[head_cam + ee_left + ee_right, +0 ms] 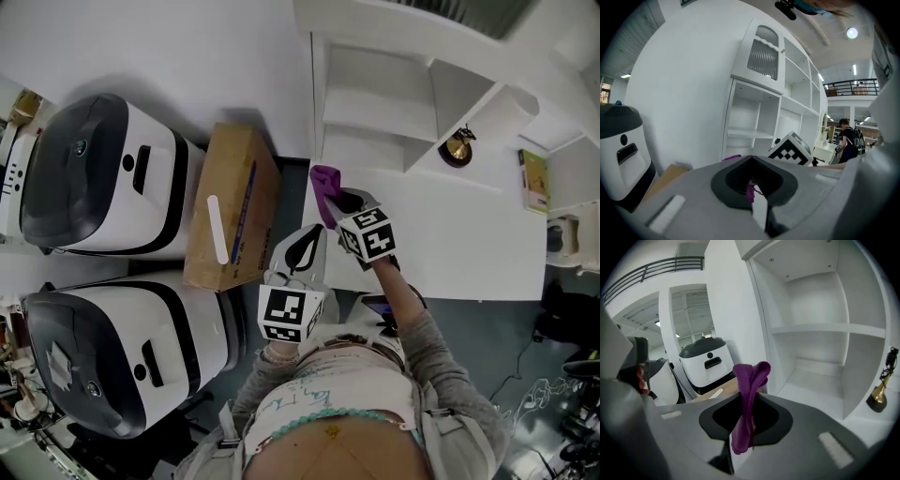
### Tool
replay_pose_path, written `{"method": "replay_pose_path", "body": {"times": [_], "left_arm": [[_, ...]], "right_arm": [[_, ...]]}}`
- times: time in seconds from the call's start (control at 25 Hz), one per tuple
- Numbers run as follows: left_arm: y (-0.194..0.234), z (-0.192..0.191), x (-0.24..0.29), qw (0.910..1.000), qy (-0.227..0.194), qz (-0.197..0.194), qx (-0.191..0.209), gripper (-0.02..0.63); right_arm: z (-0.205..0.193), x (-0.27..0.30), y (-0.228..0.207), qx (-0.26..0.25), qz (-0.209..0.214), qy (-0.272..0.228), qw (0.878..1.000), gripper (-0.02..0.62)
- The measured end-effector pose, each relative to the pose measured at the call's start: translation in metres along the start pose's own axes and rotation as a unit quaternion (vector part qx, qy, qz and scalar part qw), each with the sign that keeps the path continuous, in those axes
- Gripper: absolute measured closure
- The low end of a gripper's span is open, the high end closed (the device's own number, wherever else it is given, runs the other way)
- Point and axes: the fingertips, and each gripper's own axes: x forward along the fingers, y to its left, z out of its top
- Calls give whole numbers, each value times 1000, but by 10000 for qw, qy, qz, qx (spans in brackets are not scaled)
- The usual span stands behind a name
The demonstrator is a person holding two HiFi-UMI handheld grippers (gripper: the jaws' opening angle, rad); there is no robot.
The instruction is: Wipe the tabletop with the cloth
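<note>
Right claw is clamped on the purple cloth, which is bunched into a narrow roll at the tabletop's 9 o'clock edge. Can't tell if it's touching yet. Left claw is closed and carrying nothing, at 8 o'clock of the right one.

Risks:
- Wipe drag pulls the cloth out of that thin pinch.
- Bare claw tips scrape the surface.
- A wide sweep toward 2 o'clock clips the brass ornament.

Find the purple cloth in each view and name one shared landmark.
Head view: cloth centre, at the table's left edge, in the right gripper.
Left gripper view: only a sliver of cloth, low, left of centre.
Right gripper view: cloth centre, pinched between the jaws.
Shared landmark: the white shelves.
</note>
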Motion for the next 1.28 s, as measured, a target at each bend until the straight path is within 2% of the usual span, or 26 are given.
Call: {"method": "replay_pose_path", "body": {"times": [0.28,0.44,0.8,1.0,1.28], "left_arm": [[7,-9,-7,10000,90,11,-11,604],[14,-13,-8,9999,118,57,-40,604],[25,-17,-6,9998,179,59,-53,604],[29,-22,-3,9996,284,25,-57,604],[41,-23,-1,9994,310,98,-88,604]], "right_arm": [[-13,39,-4,166,-37,280,9995,514],[-24,61,-10,84,-138,513,9986,512],[-49,100,-36,61,-621,995,9931,511],[-54,118,-41,-334,-870,1223,9881,512],[-66,134,-58,-1080,-1502,1397,9727,518]]}}
